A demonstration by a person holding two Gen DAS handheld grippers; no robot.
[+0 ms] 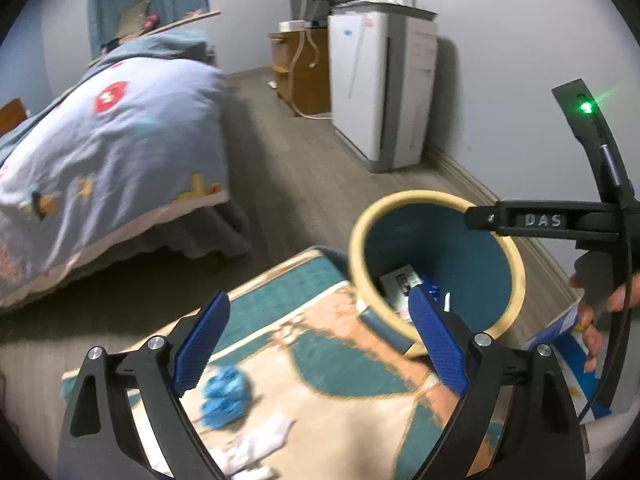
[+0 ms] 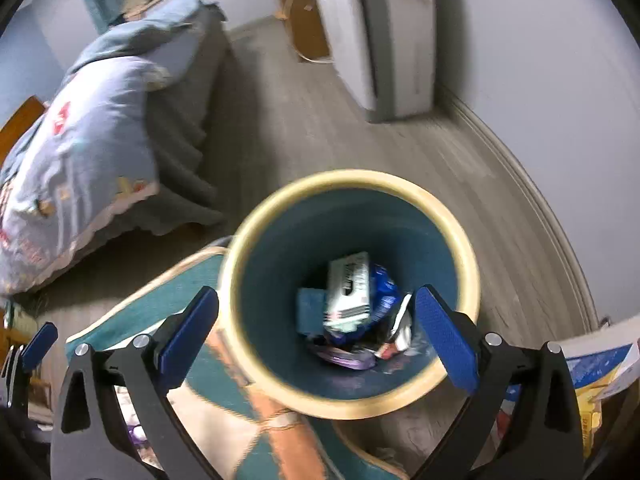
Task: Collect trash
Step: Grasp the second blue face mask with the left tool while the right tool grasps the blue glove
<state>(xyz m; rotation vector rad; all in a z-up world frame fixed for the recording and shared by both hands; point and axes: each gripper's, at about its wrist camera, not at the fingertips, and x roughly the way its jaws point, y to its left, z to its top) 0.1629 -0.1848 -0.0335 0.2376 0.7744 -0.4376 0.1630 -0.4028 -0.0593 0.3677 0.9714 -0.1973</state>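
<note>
Blue-padded, spread wide and empty: left gripper [image 1: 320,344] low over the rug [image 1: 344,400]. Just below and left of its left pad, crumpled blue trash [image 1: 225,396]; nearer still, white tissue scraps [image 1: 260,444], stretched roughly along the reach. Ahead and right of the same claw, cream-rimmed bin [image 1: 436,268], touching the rug's far edge. Likewise released and empty, right gripper [image 2: 318,334], poised directly above the bin [image 2: 350,292], with a white box [image 2: 347,292] and wrappers lying at the bottom. Nearer to the loose scraps, probably the left claw; a short drop down and leftward likely needed. Farther off, bed [image 1: 108,152] and white appliance [image 1: 380,88]
</note>
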